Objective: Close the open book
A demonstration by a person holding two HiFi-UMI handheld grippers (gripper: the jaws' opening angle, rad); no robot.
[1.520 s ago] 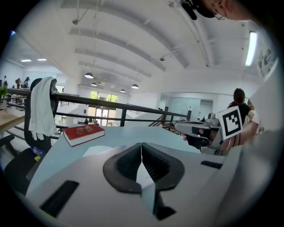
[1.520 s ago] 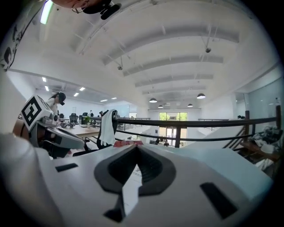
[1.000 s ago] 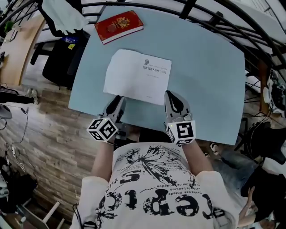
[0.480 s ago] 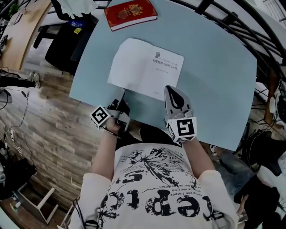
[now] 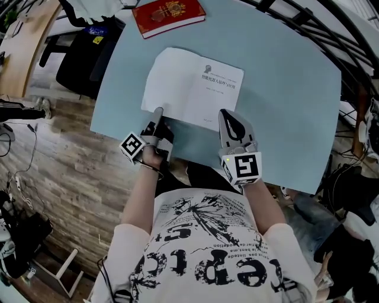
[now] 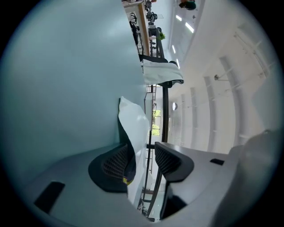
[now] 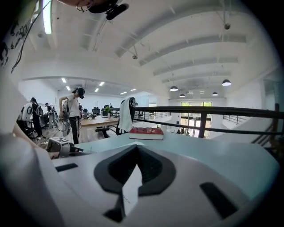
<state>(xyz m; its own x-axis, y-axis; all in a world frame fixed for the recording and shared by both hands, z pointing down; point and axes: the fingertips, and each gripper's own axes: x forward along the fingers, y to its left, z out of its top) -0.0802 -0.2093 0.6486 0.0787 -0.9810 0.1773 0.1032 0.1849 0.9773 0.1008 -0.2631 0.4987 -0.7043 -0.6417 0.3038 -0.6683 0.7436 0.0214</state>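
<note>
Status: not closed yet, grips only being set.

Your left claw (image 5: 159, 117) is rolled on its side at the near left corner of the open white book (image 5: 190, 87), which lies flat around the middle of the light blue desk (image 5: 284, 100). In the left gripper view the jaws stand apart and have just been closing in a little. A curled white page (image 6: 135, 119) runs up between them, against one ribbed pad and clear of the other. So the page is caught but not pinched.

The closed red hardback book with a gold emblem (image 5: 169, 16) sits at the far edge of the desk, apart from the white one. I read it as not part of this job.

On the white book, both halves face up, with the printed title on the right-hand page. Nothing is folded over.

Your right claw (image 5: 225, 116) is clenched on the near edge of the right-hand page. The right gripper view shows a thin white sheet (image 7: 131, 190) nipped between the closed pads.

Left to do, my read:
- Finish the squeeze on the left.
- Lift that half and swing it over the spine onto the right half.
- Let go on the right before the claw gets trapped.
- Press the book flat.
</note>
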